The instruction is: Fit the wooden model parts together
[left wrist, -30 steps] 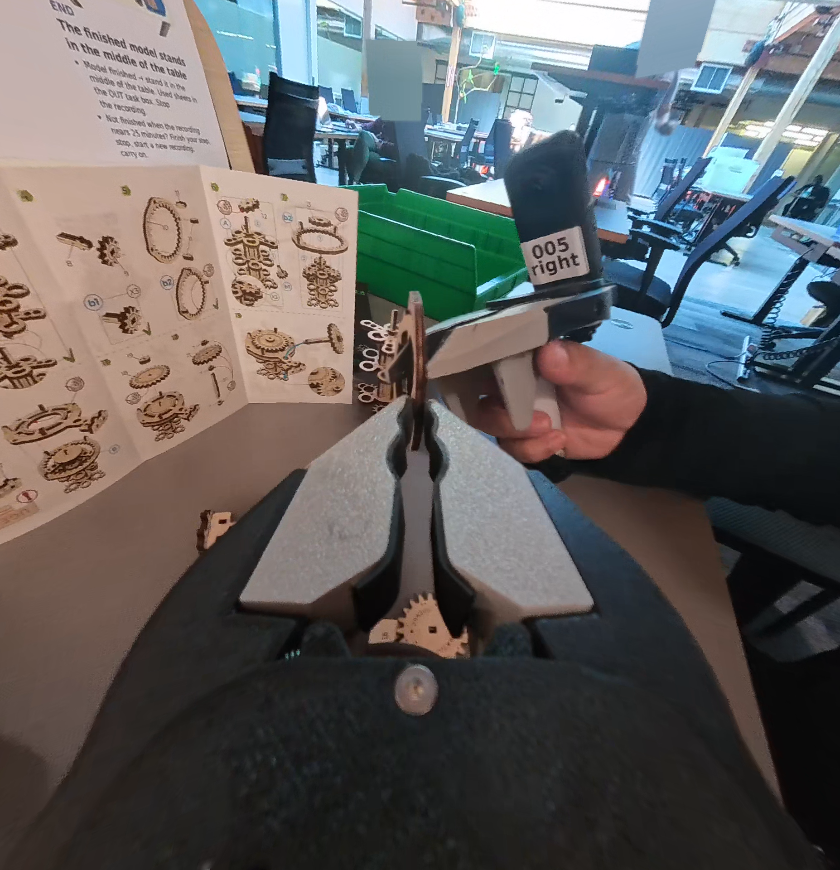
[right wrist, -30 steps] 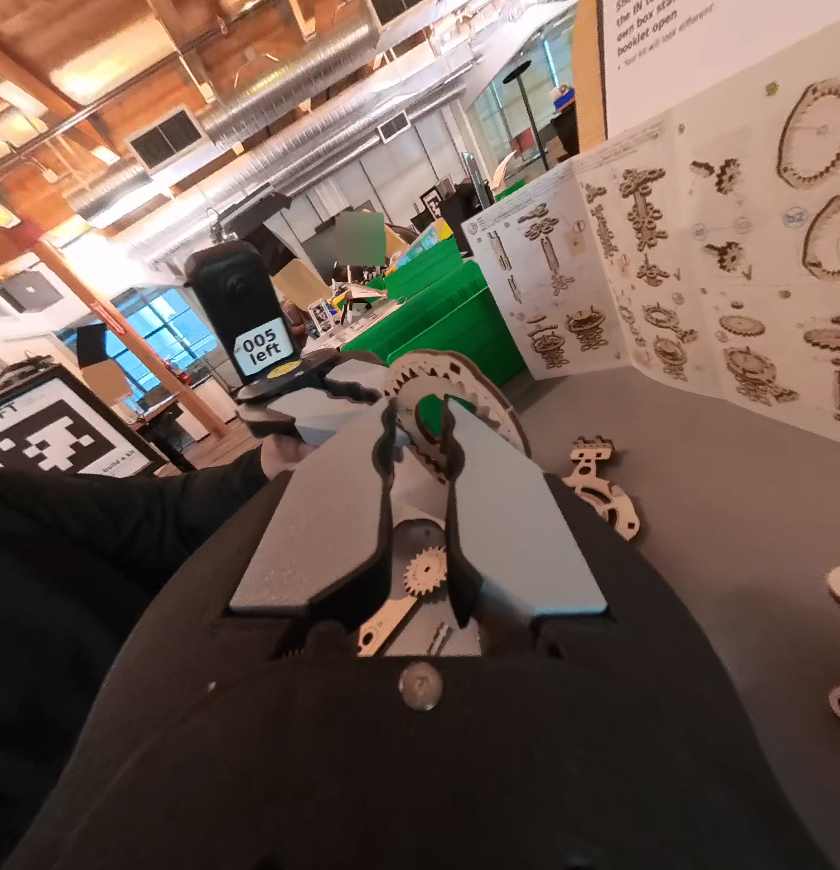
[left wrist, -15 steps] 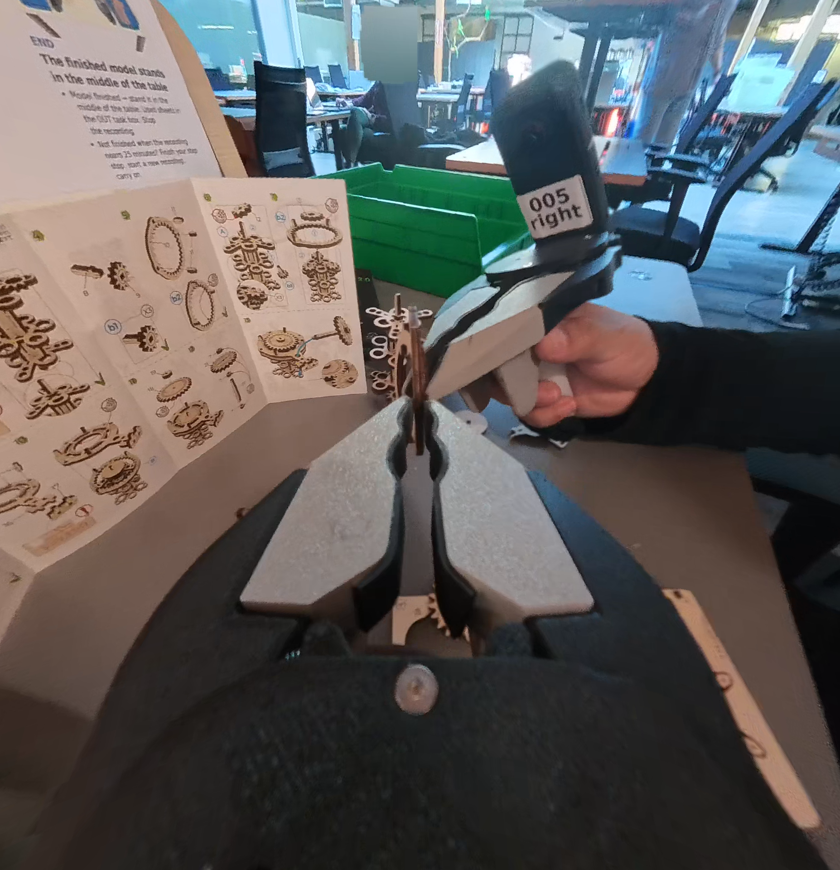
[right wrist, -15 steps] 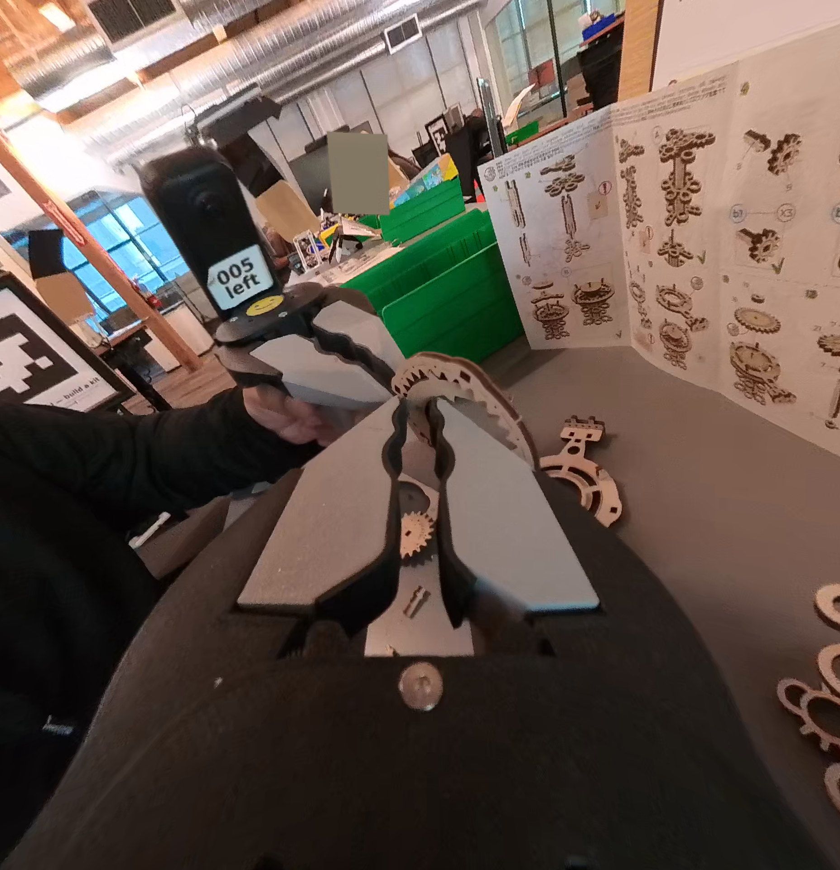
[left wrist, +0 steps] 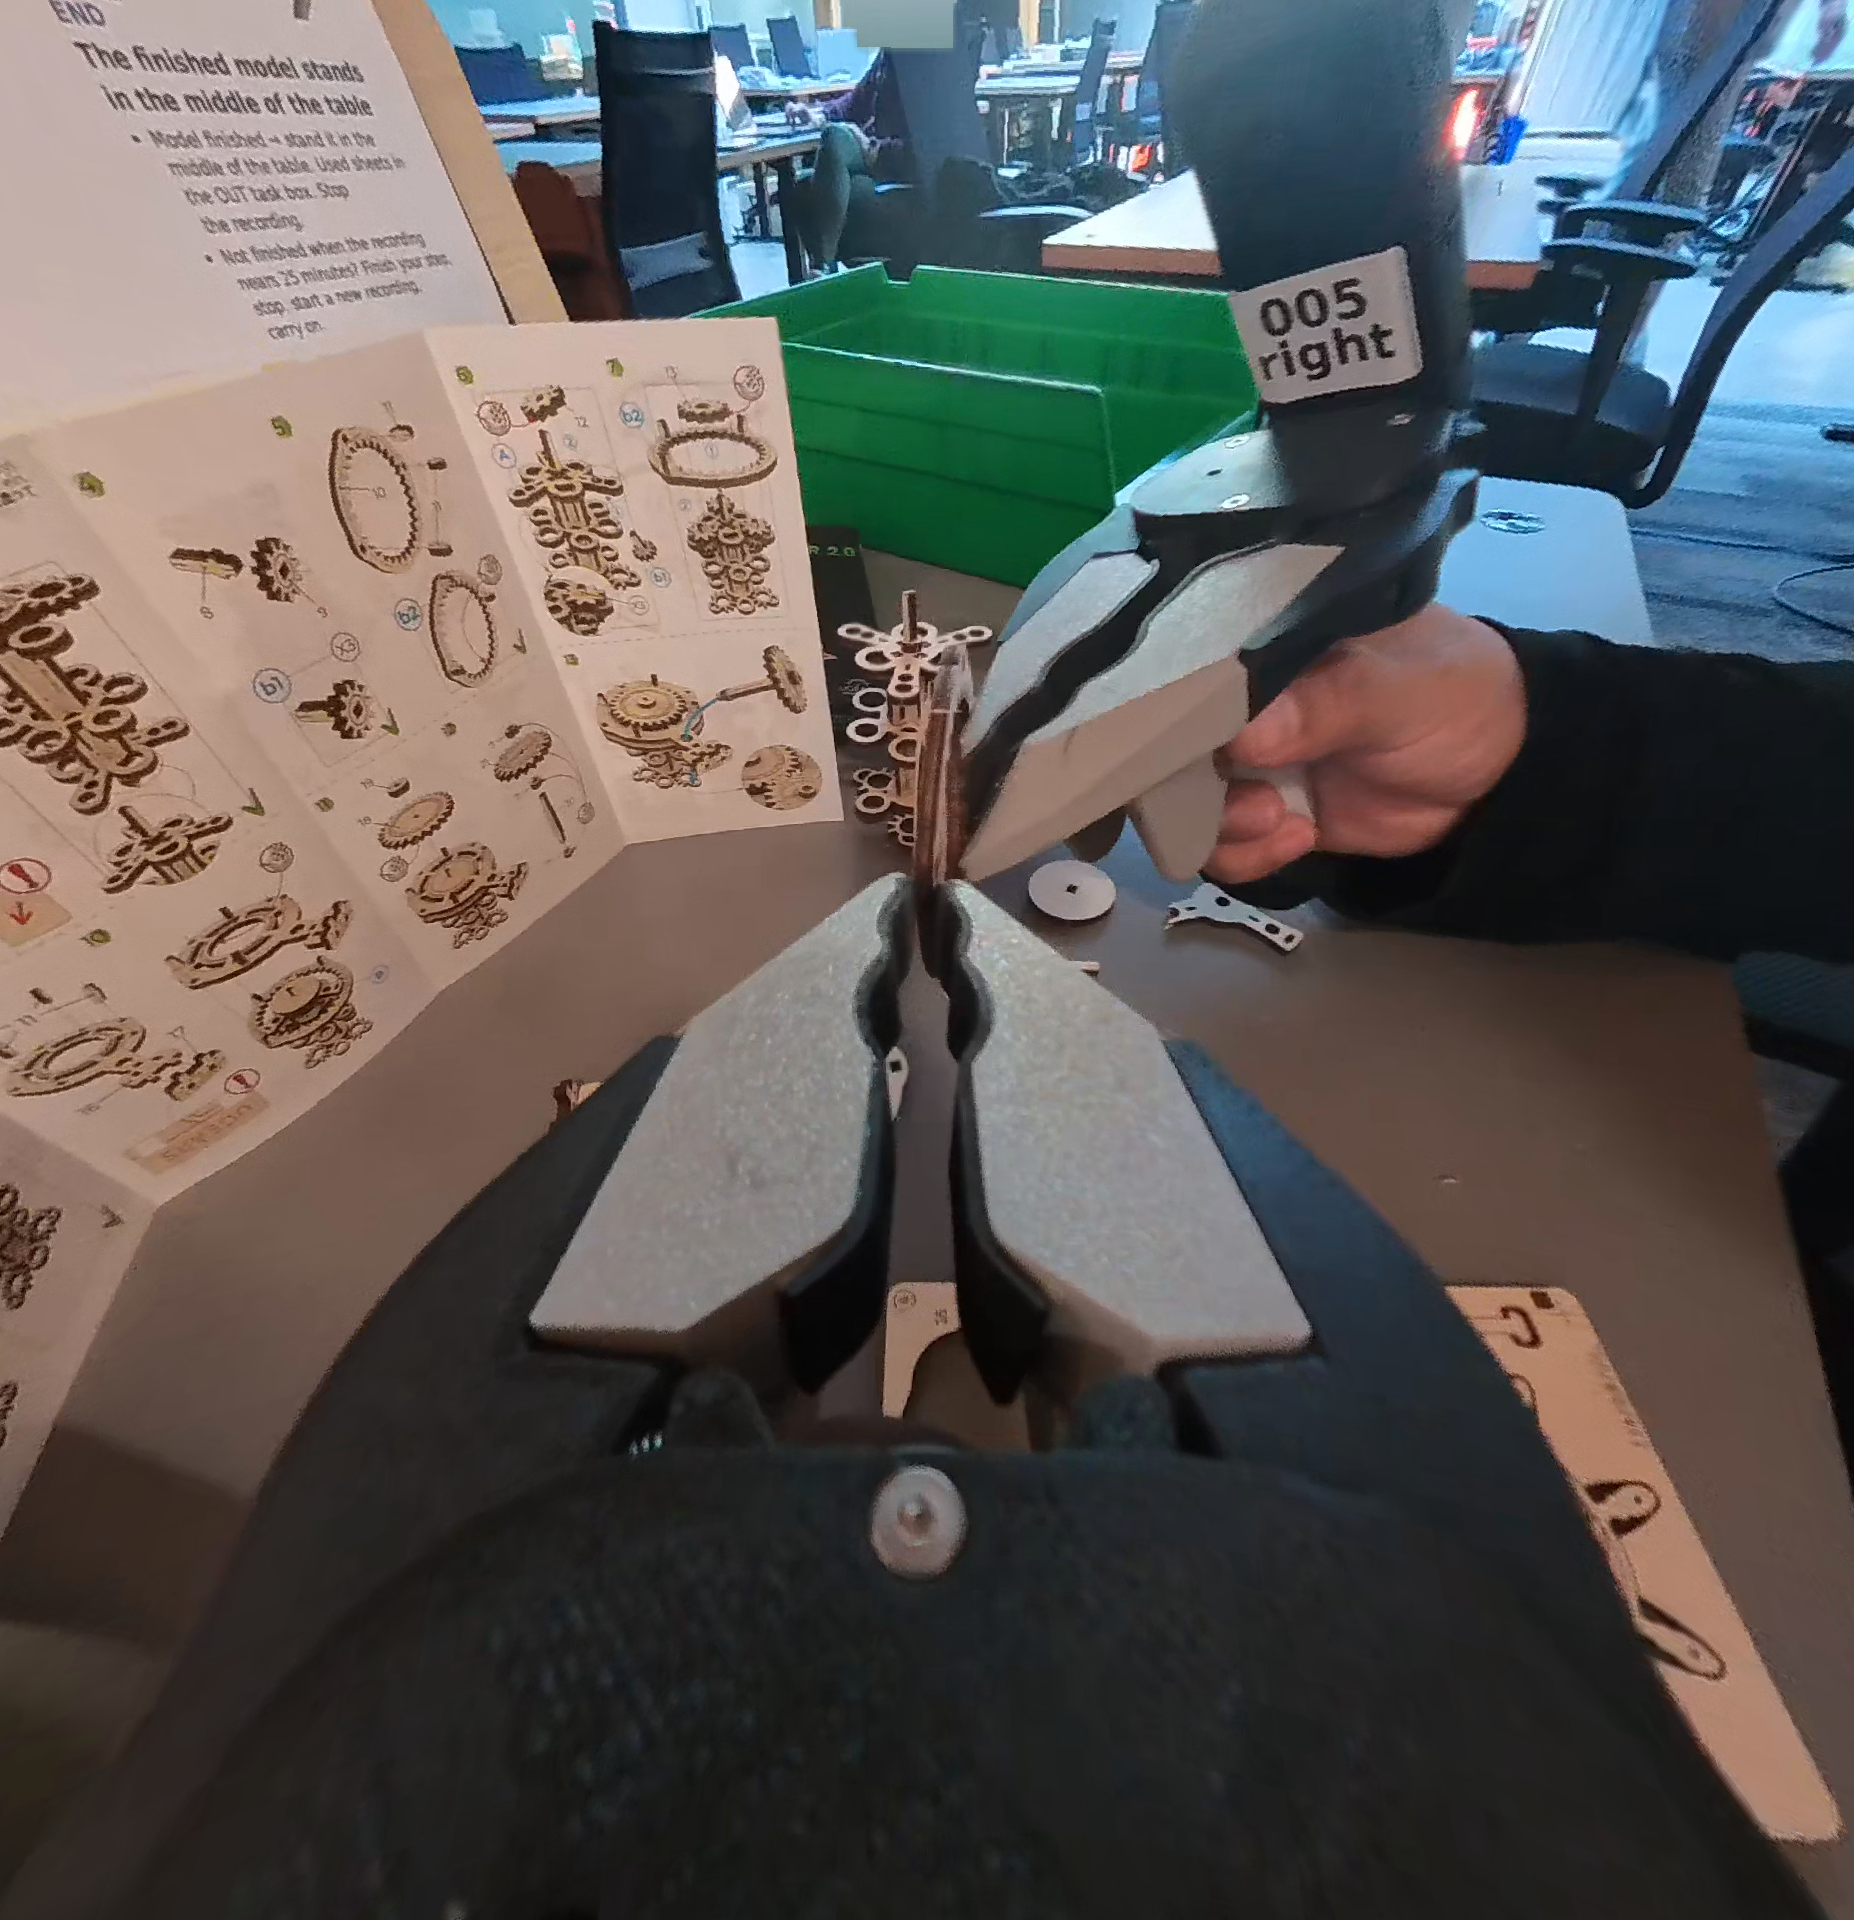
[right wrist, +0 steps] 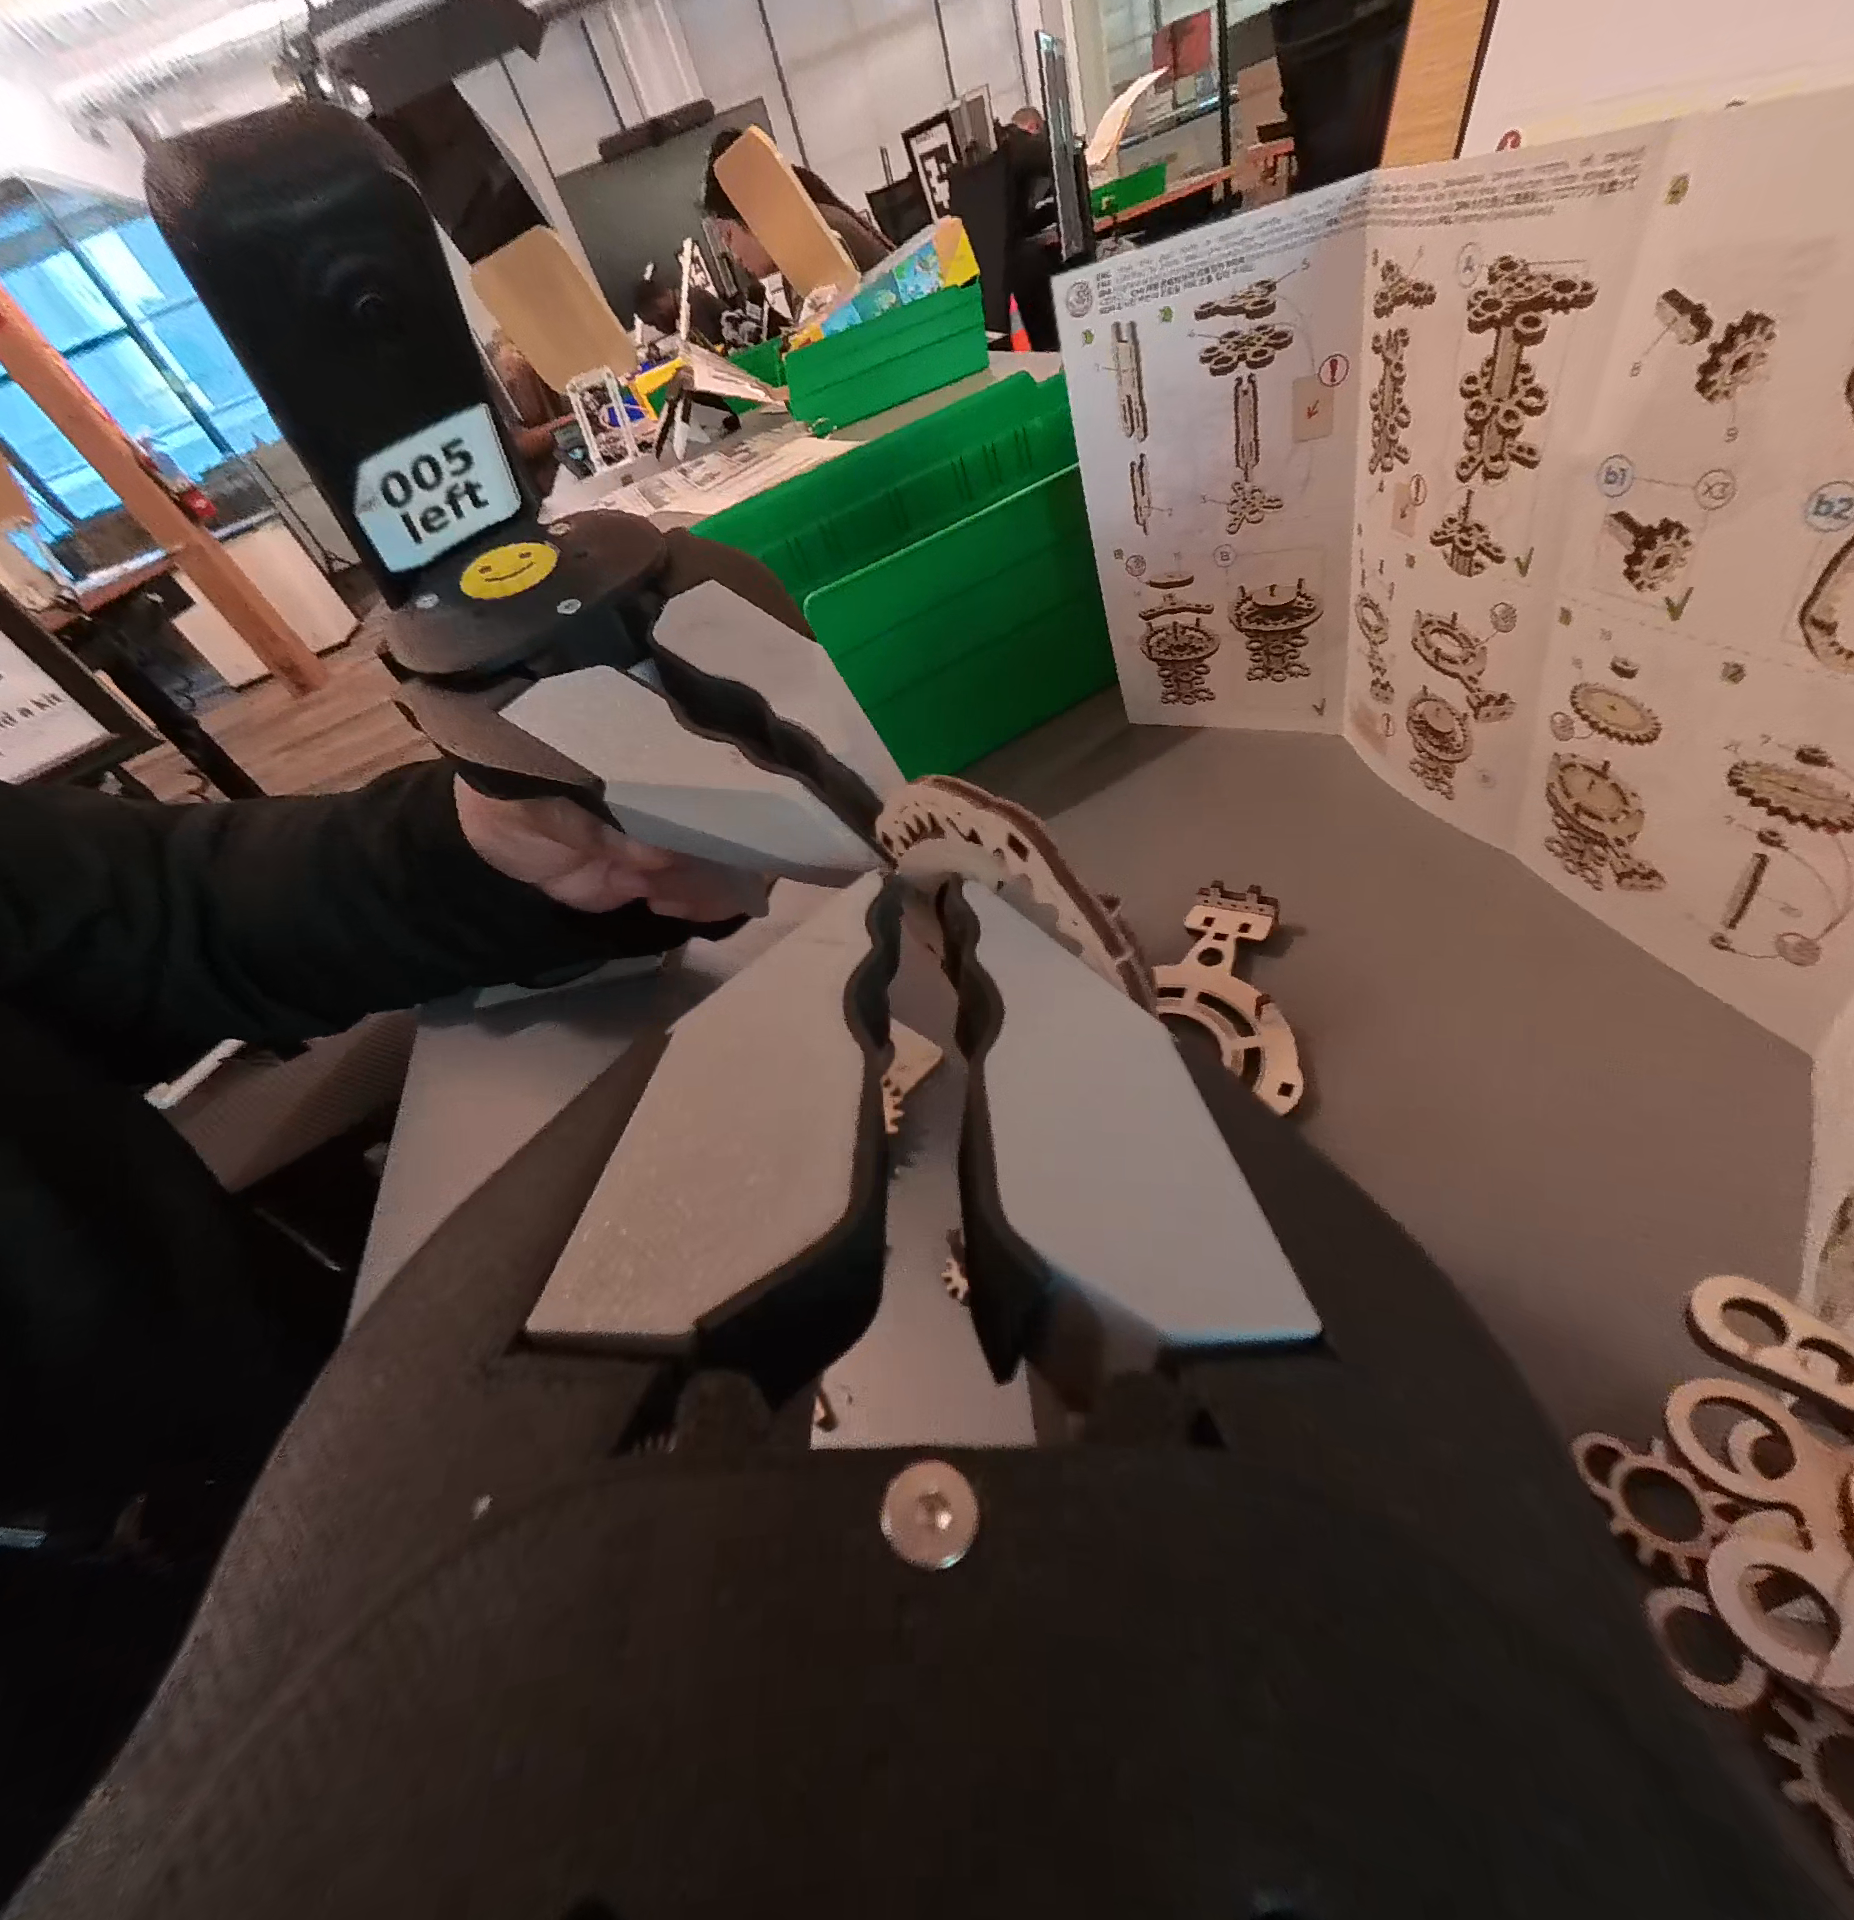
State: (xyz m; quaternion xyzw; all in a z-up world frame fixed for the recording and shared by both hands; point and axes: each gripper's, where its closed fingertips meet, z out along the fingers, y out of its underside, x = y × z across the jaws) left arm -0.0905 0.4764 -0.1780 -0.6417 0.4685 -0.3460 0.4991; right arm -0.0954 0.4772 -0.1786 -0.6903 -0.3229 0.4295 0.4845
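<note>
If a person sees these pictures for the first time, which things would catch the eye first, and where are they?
First, the two tools meeting in the middle: the left tool and the right tool both pinch one wooden toothed ring, held above the grey table. Behind it stands the unfolded instruction sheet, and further back the bright green bins.

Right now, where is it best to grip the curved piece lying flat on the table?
Probably the straight neck of the curved piece, from above, one finger on each edge. It lies flat on the table, so its faces cannot be pinched.
</note>
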